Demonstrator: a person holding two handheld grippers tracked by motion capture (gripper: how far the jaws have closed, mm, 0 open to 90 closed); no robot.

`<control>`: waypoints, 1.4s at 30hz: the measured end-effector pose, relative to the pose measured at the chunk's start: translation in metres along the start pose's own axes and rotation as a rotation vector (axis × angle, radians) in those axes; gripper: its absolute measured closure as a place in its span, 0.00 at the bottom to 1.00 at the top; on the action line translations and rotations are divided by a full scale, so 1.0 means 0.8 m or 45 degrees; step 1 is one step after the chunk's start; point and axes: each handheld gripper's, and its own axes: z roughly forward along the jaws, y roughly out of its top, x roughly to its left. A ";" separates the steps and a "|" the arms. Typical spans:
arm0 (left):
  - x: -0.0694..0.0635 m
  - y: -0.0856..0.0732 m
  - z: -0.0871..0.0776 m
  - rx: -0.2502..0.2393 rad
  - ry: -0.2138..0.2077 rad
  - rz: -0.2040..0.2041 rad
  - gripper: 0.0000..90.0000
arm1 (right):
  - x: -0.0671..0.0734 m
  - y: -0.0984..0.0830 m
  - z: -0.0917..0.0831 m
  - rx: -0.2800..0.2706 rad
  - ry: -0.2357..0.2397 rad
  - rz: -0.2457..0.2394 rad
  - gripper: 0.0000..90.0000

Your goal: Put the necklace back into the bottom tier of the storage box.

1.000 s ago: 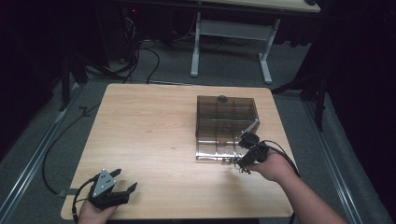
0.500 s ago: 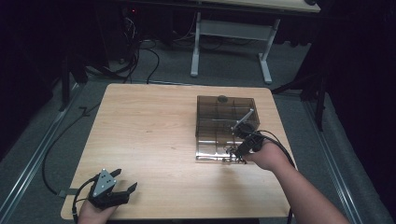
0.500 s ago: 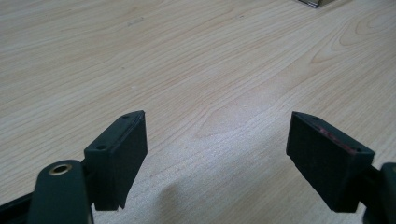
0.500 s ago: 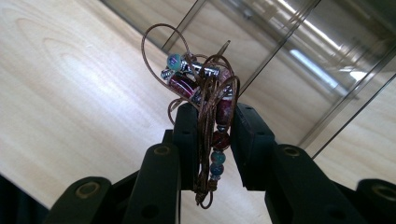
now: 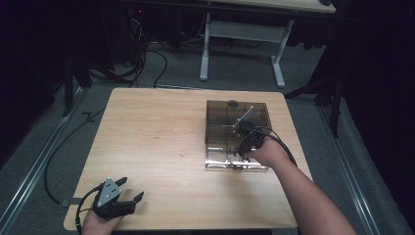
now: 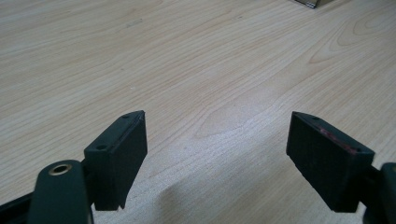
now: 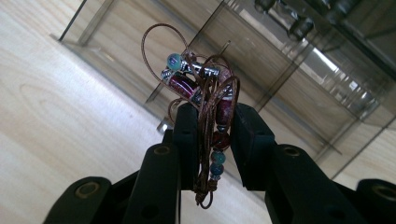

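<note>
A brown-corded beaded bracelet (image 7: 205, 93) is clamped by the right hand-held gripper (image 7: 210, 126) over the smoky compartmented plastic box (image 5: 220, 115); the left hand-held gripper (image 6: 215, 140) is spread, empty; no writing is legible.

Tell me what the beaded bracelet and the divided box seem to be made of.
Beaded bracelet: thin brown cord, likely waxed or leather, strung with glossy red and bluish beads that look like glass, plus shiny silver metal-looking pieces.
Divided box: smoky see-through plastic, probably acrylic; the wood grain shows through its walls and the edges catch glare.
</note>
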 end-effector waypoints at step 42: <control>0.000 0.000 0.000 0.004 -0.004 0.003 0.23 | 0.006 0.007 0.058 0.103 -0.061 -0.021 0.80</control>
